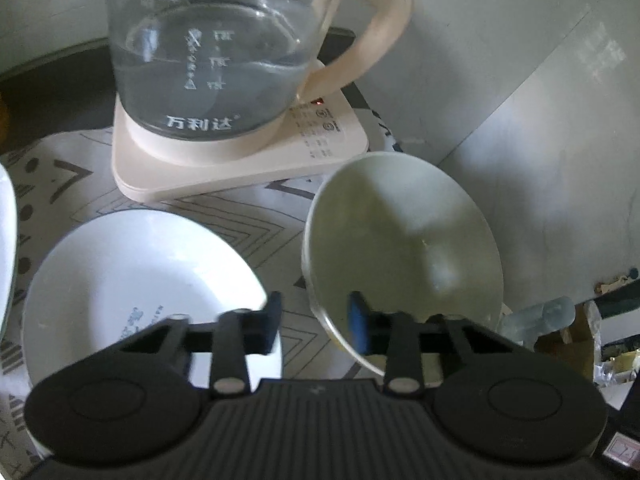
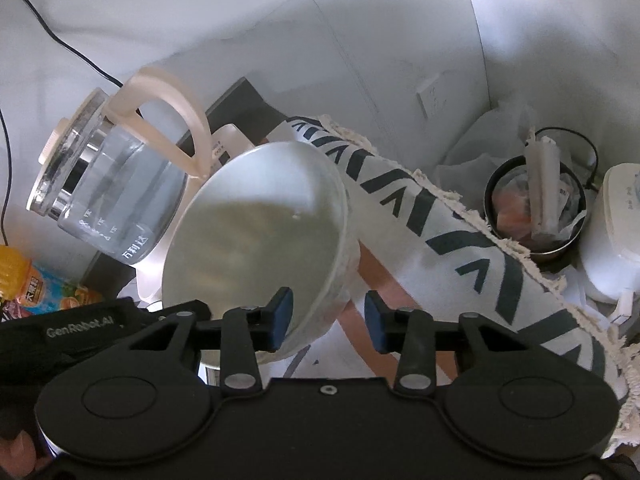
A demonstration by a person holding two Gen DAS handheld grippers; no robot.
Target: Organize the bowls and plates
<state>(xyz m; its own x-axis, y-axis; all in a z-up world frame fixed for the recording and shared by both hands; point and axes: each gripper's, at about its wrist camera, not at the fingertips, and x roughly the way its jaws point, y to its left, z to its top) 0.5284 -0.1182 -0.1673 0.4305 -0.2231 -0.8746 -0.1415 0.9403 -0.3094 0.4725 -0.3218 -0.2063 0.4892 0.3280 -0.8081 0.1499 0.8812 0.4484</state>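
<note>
While the pale green bowl (image 1: 404, 248) sits tilted, rim toward both tools, its near rim lies between the spread fingers of the left tool (image 1: 316, 322). The right tool (image 2: 326, 318), also spread, straddles that rim. The white plate (image 1: 136, 284) lies just left on the worktop (image 1: 280, 208), before the glass kettle (image 1: 212, 52).

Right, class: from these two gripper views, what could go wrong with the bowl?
1. The bowl looks tilted, its rim between the open fingers of the left gripper and right gripper; a rim pinch could slip.
2. The kettle, holding water, stands close behind; a swing might knock it.
3. The plate lies beside the bowl and could chip.
</note>
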